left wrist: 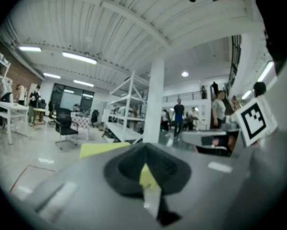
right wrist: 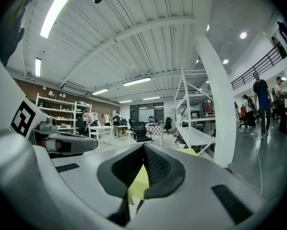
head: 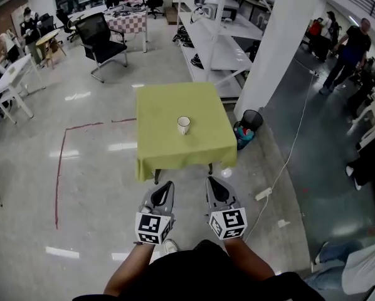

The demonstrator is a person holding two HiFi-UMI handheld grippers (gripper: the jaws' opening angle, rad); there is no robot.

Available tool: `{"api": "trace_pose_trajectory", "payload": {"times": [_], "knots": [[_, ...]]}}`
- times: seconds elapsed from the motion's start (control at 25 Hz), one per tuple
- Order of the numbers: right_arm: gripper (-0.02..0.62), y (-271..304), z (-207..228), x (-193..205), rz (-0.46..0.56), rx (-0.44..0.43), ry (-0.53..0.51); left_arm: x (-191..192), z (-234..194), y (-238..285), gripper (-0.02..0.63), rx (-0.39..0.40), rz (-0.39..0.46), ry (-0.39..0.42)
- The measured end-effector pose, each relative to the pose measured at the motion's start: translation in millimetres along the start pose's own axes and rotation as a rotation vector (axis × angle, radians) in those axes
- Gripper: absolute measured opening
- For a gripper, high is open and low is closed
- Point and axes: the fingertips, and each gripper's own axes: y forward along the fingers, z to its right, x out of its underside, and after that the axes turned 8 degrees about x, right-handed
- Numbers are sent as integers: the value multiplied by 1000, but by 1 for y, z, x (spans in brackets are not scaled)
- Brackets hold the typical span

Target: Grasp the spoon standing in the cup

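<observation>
A white cup [head: 184,125] stands near the middle of a small table under a yellow-green cloth [head: 162,111]. From the head view it is too small for me to make out the spoon in it. Both grippers hang over the floor on the near side of the table, well short of the cup. My left gripper [head: 169,184] has its jaws together with nothing between them, and so does my right gripper [head: 211,180]. In the left gripper view the gripper [left wrist: 144,145] points at the table's cloth [left wrist: 102,149]. In the right gripper view the gripper [right wrist: 144,145] shows only cloth past its tips.
A white column [head: 281,49] and a black bin [head: 251,120] stand right of the table. A power strip [head: 263,194] with its cable lies on the floor at the right. White shelving [head: 219,42] is behind the table, an office chair [head: 100,42] at the back left, and people [head: 347,52] stand at the far right.
</observation>
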Motion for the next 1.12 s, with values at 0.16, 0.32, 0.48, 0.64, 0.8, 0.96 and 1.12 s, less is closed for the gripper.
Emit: {"api": "trace_pose_trajectory", "payload": {"times": [0.16, 0.32, 0.48, 0.64, 0.8, 0.96, 1.12], "knots": [[6, 3, -5, 5, -21, 9, 0, 2, -10, 2, 6, 12, -4, -7], [8, 14, 1, 7, -23, 18, -3, 4, -18, 12, 6, 18, -13, -8], [8, 32, 8, 6, -10, 17, 2, 1, -27, 24, 6, 13, -12, -4], [8, 59, 24, 3, -4, -2, 1, 1, -39, 48, 6, -6, -23, 2], [8, 84, 38, 5, -14, -37, -6, 5, -52, 75, 6, -35, -47, 3], [8, 113, 56, 5, -20, -61, -6, 0, -63, 104, 6, -60, -52, 0], [6, 134, 76, 2, -12, -78, 1, -1, -71, 126, 6, -96, -71, -2]]}}
